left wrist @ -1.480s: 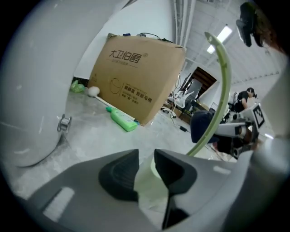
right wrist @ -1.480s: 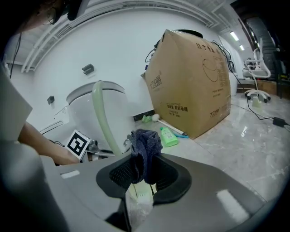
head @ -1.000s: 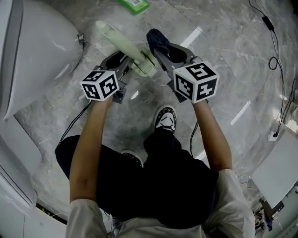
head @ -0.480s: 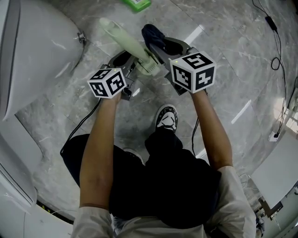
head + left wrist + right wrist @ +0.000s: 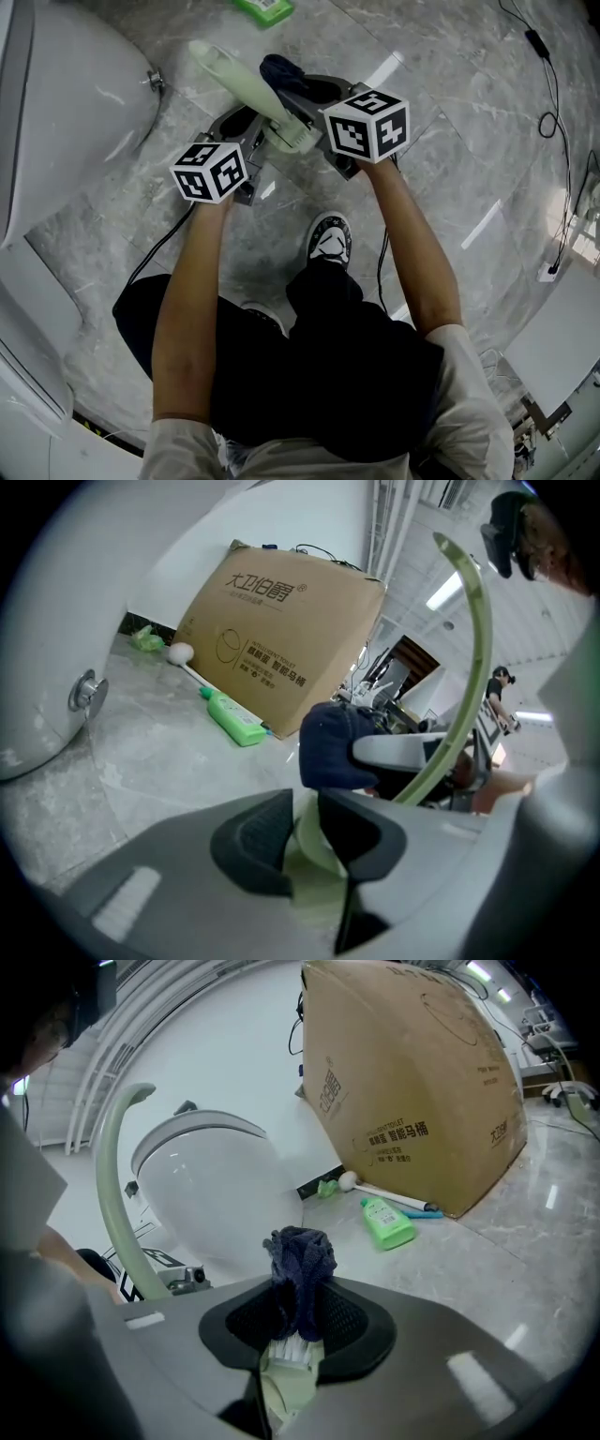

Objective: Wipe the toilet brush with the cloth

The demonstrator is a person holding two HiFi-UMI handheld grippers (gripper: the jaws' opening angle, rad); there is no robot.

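just right of the toilet (image 5: 66, 103), the left gripper (image 5: 302, 836) is clamping the pale green toilet brush (image 5: 248, 89) while the right gripper (image 5: 296, 1321) is pinching the dark blue cloth (image 5: 300, 1260) right beside the brush's white bristles.

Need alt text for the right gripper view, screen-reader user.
The right gripper has its jaws shut on a dark blue cloth, right against the white bristles of the pale green toilet brush, whose handle arcs up at left. Behind are a white toilet, a cardboard box and a green bottle lying on the marble floor.
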